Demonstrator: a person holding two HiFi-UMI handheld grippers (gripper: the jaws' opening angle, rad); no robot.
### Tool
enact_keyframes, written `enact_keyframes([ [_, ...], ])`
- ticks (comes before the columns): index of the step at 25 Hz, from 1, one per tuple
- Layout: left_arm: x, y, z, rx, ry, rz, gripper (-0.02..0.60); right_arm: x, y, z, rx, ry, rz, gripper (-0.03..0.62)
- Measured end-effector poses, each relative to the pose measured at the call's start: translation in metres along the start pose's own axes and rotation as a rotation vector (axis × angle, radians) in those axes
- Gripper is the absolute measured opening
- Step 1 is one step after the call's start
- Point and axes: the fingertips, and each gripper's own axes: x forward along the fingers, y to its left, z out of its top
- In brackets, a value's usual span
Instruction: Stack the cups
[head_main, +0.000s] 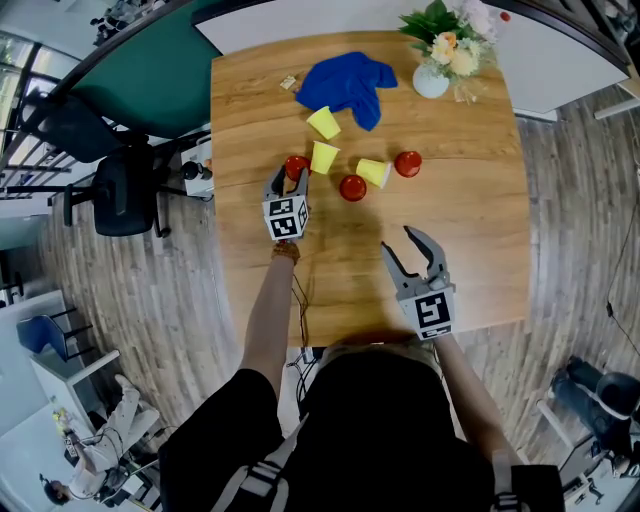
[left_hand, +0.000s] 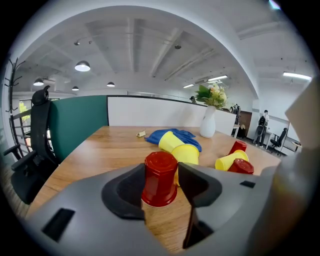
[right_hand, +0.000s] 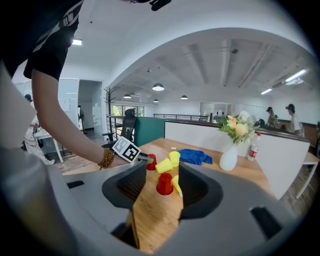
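An upside-down red cup stands on the wooden table. My left gripper is closed around it, a pad against each side. Just past it are two yellow cups. A third yellow cup lies on its side to the right, with two more red cups beside it. My right gripper hangs open over the table's near part with nothing between its jaws. A red cup stands well ahead of it.
A crumpled blue cloth lies at the table's far side, with a small scrap to its left. A white vase of flowers stands at the far right corner. Office chairs stand off the table's left edge.
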Motion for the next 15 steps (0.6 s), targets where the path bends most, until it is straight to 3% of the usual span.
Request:
enact_keyframes([
  [9,-0.045,-0.007,0.002,-0.004,-0.05,0.004,0.224,0.007,0.007,-0.003,-0.003,0.002,0.018,0.198],
  [15,-0.08,-0.038,-0.005,0.064,-0.061,-0.051,0.224,0.015,0.009,-0.006,-0.012,0.001,0.026,0.198],
])
